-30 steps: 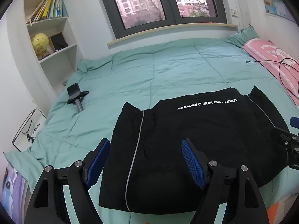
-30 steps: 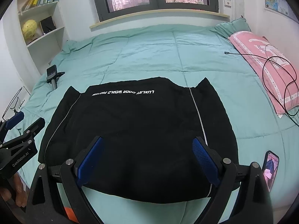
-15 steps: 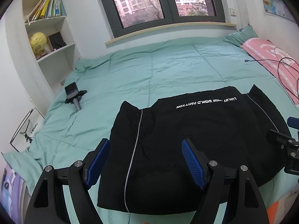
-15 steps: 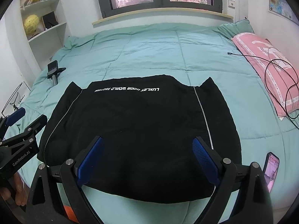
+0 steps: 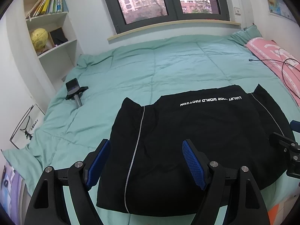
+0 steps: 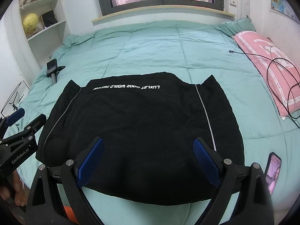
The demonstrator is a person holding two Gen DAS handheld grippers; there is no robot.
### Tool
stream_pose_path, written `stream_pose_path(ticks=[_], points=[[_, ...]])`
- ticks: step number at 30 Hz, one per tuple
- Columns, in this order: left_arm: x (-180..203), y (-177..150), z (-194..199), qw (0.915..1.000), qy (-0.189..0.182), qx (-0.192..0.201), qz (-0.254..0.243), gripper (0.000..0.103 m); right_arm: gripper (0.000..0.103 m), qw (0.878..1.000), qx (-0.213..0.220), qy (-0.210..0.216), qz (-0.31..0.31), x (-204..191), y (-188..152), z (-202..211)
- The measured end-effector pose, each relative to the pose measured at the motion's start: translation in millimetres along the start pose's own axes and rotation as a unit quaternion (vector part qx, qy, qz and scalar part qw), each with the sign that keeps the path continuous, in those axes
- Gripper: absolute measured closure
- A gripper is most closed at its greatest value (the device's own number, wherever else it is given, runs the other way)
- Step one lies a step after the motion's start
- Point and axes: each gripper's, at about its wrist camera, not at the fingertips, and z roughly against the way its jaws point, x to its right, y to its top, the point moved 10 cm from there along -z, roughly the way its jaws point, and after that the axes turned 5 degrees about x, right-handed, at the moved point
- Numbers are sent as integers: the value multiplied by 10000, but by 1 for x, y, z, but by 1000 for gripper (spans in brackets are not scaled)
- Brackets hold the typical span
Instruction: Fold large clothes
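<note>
A black garment (image 5: 196,142) (image 6: 138,123) with white lettering and thin pale side stripes lies folded into a wide rectangle on the green quilt (image 5: 168,71) (image 6: 150,52), near its front edge. My left gripper (image 5: 146,161) hovers open above the garment's near left part, blue pads wide apart, nothing between them. My right gripper (image 6: 147,159) hovers open above the garment's near middle, also holding nothing. Each gripper shows at the edge of the other's view, beside the garment's ends.
A phone on a small stand (image 5: 75,91) lies on the quilt at the left. A pink pillow (image 6: 266,63) with a black cable (image 6: 281,80) lies at the right. Another phone (image 6: 273,170) rests at the bed's near right corner. White shelves (image 5: 50,45) stand at the left wall.
Both views have drifted slightly; the garment lies as before and both grippers stay open above it.
</note>
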Motion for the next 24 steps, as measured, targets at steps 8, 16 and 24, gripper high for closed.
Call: stream_pose_path(ticks=[8,16,24], points=[[2,-3,-2,10000,-16,-32,-60,24,7,10000,-54,13,-26,0,-1,-6],[-1,-1,-2,9999,-53,11,-108,24,7,10000,-56,25,34,-4,-1,-5],[-18,7,5,9997,178,130,-68,24,7,10000,1,46,48,-6,1,-1]])
